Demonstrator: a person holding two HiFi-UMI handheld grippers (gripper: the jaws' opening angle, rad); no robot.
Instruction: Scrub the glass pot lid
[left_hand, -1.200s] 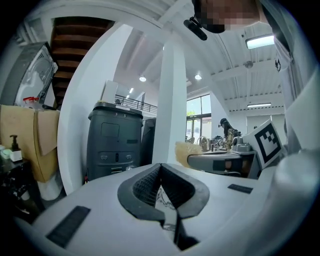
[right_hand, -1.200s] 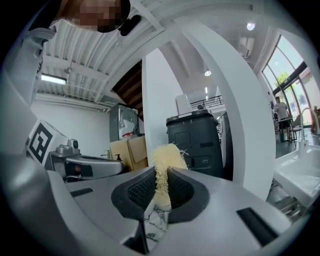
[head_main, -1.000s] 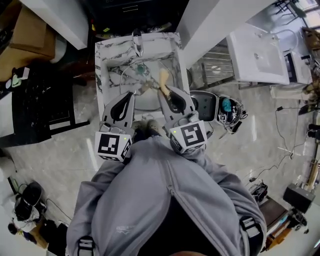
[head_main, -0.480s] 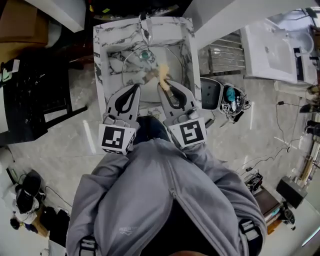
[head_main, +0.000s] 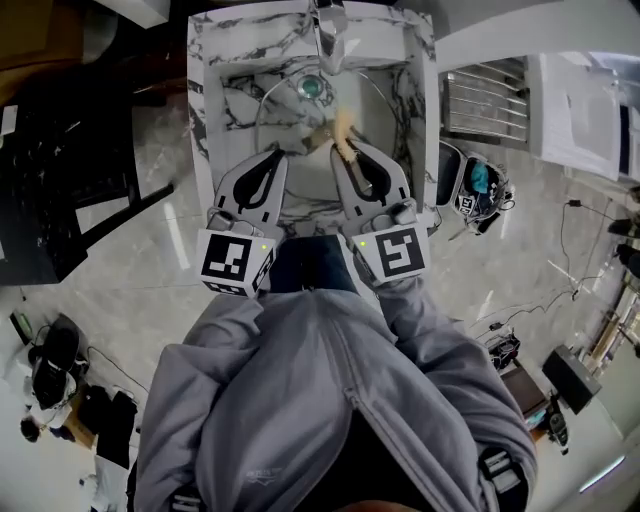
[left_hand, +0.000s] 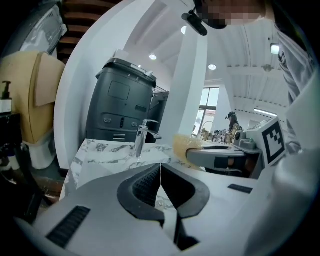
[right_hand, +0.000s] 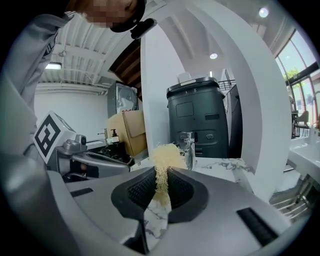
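Observation:
A glass pot lid with a teal knob lies in the marble sink, below the chrome faucet. My right gripper is shut on a straw-coloured loofah scrubber, which sticks out past the jaws over the lid's near part. In the right gripper view the scrubber is pinched between the pads of that gripper. My left gripper hovers beside it over the sink's front, jaws shut with nothing between them; its own view shows the tips meeting.
A black chair stands left of the sink. To the right are a metal rack, a white basin and a helmet-like object on the floor. A dark grey bin stands behind the faucet.
Both grippers have come down and forward over the sink's front edge, the scrubber still in the right one. The sink and lid now fill more of the head view.

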